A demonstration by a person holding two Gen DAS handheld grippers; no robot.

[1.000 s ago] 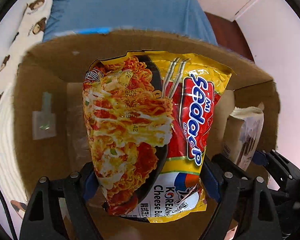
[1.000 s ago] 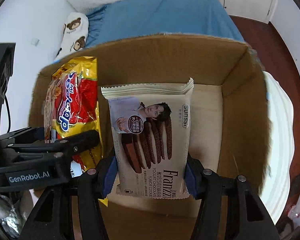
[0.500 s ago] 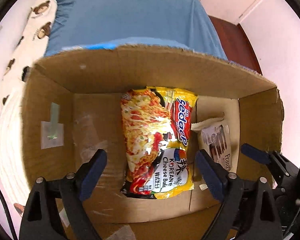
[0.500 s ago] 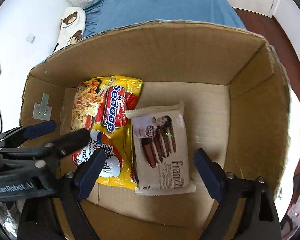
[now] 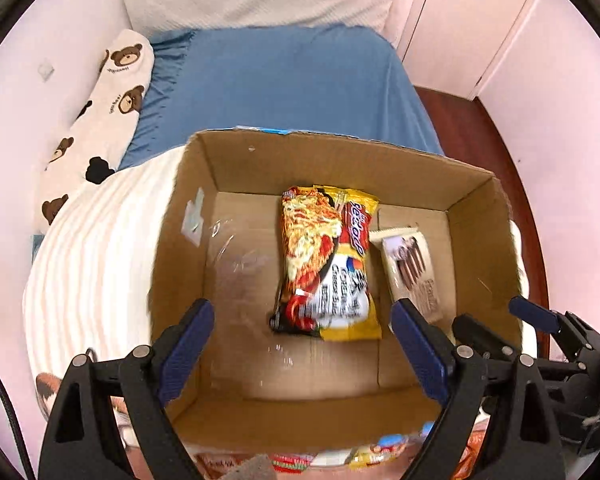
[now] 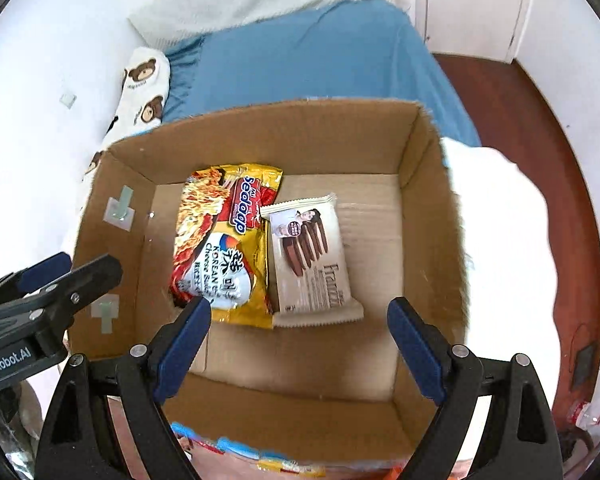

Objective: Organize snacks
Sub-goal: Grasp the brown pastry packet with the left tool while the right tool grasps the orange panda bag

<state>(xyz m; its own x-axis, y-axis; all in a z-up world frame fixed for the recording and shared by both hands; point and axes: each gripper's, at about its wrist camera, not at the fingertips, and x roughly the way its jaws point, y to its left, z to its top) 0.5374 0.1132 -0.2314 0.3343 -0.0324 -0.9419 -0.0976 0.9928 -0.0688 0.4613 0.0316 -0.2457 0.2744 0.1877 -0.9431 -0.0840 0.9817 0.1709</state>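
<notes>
Left wrist view: the open brown cardboard box [image 5: 472, 216] sits on a white striped cushion [image 5: 100, 248], with a blue bed sheet [image 5: 284, 84] and a bear-print pillow [image 5: 100, 112] behind it. On the box floor lies the yellow and red instant noodle packet [image 5: 328, 264], flat and face up, its long axis running from the far wall toward the camera, its printed name at the far end. Just to its right lies the cream chocolate wafer packet [image 5: 410, 268], roughly parallel; its near end is hidden behind the left gripper's [image 5: 304, 348] right blue pad. That gripper hangs above the box with its jaws wide apart and nothing between them. The right gripper [image 5: 496, 320] shows at the lower right edge, partly cut off. Colourful wrappers along the bottom edge are blurred and cannot be read

Right wrist view: the noodle packet [image 6: 224, 244] and wafer packet [image 6: 312, 260] lie side by side in the box [image 6: 432, 208], touching along 1 long edge, both lengthwise toward the camera. The right gripper [image 6: 300, 344] stands open and empty above them. The left gripper [image 6: 68, 268] enters at the left, side on, its 2 tips apart
</notes>
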